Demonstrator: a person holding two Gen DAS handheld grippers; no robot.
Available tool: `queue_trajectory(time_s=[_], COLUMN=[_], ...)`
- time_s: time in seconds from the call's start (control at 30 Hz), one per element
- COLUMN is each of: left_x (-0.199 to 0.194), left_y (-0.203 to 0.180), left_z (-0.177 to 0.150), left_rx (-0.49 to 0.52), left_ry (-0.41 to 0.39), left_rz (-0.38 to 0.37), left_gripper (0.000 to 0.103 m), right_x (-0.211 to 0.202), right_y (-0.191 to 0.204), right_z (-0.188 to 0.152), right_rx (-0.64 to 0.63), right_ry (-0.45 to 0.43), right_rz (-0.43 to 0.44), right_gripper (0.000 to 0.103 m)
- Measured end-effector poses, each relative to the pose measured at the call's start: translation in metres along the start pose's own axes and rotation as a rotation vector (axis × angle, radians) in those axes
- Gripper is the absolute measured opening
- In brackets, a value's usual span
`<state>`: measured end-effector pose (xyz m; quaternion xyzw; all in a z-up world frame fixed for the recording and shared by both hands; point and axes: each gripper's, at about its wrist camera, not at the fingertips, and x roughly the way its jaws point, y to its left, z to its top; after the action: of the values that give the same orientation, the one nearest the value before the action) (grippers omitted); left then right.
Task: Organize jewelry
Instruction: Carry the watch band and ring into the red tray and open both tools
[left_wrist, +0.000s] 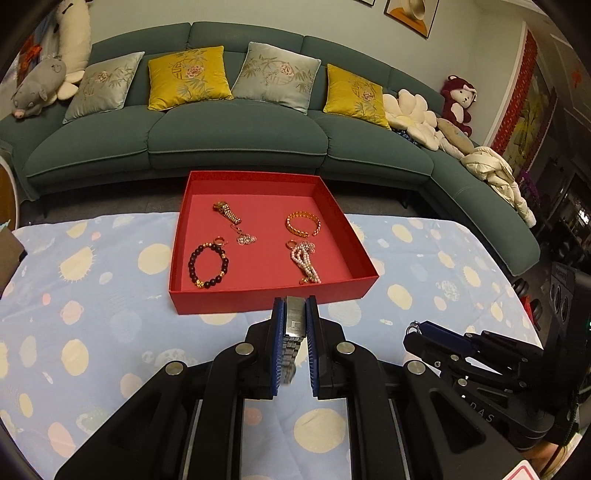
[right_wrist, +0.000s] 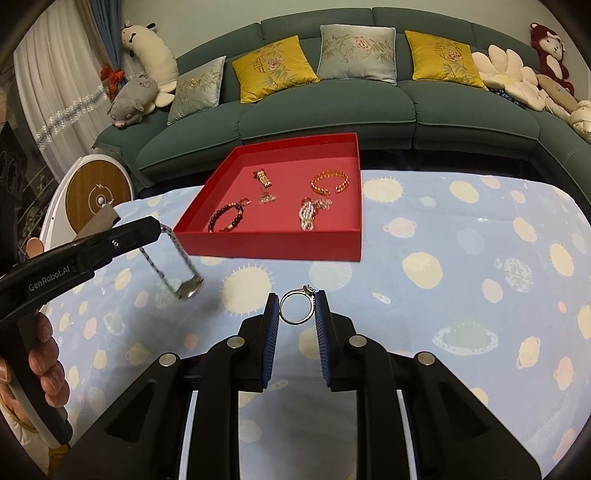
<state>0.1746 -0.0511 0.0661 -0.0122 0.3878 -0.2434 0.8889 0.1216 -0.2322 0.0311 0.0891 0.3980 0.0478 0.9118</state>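
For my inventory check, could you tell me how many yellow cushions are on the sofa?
2: one yellow cushion sits left of centre on the sofa; the other yellow cushion sits further right. None appears hidden.

Green sofa (left_wrist: 236, 136) with cushions (left_wrist: 186, 77), plush toys (left_wrist: 37, 86)

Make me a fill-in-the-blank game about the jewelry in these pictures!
1. The left gripper holds a silver ____.
2. The right gripper pinches a silver ____.
3. The tray holding the bracelets is colored ____.
4. The dark beaded bracelet lies in the tray's near-____ corner.

Missing words: watch; ring; red; left
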Motion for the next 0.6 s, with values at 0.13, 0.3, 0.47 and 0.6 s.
queue_trajectory(time_s=[0.13,0.3,0.47,0.6], left_x=[0.003,0.015,0.042,0.067], left_y=[0.0,0.005,0.02,0.028], left_z=[0.032,0.071,0.104,0.118], left_rx=[0.009,0.028,-0.006,-0.008], left_ry=[-0.016,-0.044,-0.048,-0.037], left_rz=[0.02,0.06,0.088,0.129], left_gripper=[0.009,0.009,0.009,0.009], right_x=[0.005,0.026,0.062,0.098], right_y=[-0.006,-0.005,-0.005,-0.006], right_z=[0.035,0.083,0.117,0.134], right_rx=[0.037,0.026,0.038,0.056], right_ry=[-0.028,-0.055,-0.032,0.014], right_rz=[0.057,0.063,0.084,0.09], right_gripper=[0.019,0.019,0.019,0.019])
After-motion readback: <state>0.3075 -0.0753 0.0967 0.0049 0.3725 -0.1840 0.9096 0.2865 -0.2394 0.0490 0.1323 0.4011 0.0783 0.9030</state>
